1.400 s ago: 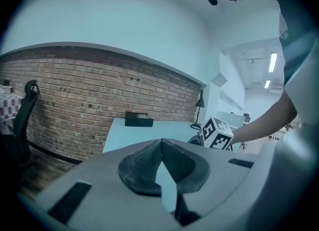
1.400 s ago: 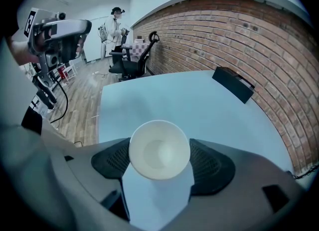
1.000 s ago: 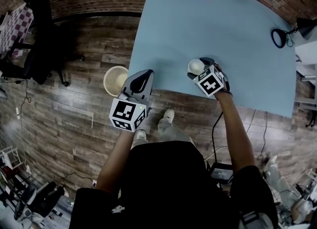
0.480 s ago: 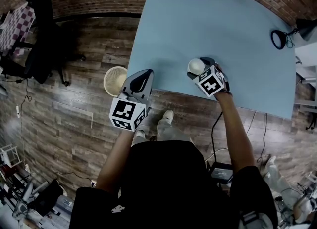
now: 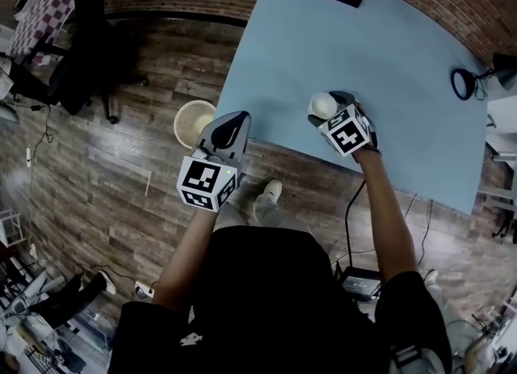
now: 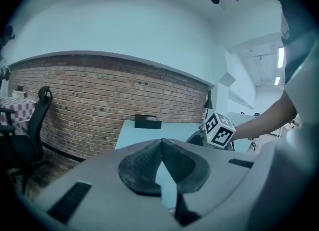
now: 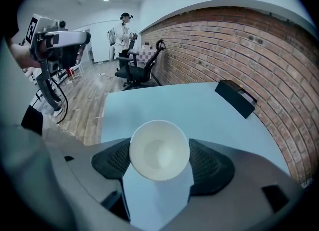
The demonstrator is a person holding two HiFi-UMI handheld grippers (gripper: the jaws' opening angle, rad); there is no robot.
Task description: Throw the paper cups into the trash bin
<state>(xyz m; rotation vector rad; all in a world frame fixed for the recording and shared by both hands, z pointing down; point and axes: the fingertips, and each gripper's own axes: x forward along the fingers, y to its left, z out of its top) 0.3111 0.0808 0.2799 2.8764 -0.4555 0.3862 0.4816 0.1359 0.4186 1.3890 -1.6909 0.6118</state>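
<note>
A paper cup (image 7: 159, 150) sits pinched between the pads of the right gripper (image 5: 329, 114), over the near edge of the blue table (image 5: 388, 57); whether it rests on the top or hangs just above it cannot be told. The trash bin (image 5: 178, 124) stands on the wood floor just off the table's left side, and that gap is where trouble would likely come. The cup looks light and thin-walled, so a hard squeeze could crumple it and a loose one could let it slide out on the way across. Let go short, it would land on the table or the floor; let go off-centre, it could glance off the bin's rim. The left gripper (image 5: 230, 126) hangs between cup and bin, near the table's corner, and could be clipped if the carry runs low. The right arm reaches straight forward from the shoulder, its gripper pointing away from the person with the cup's open mouth showing, apparently empty. The left arm is bent closer to the body, its jaws pressed together with nothing between them.
</note>
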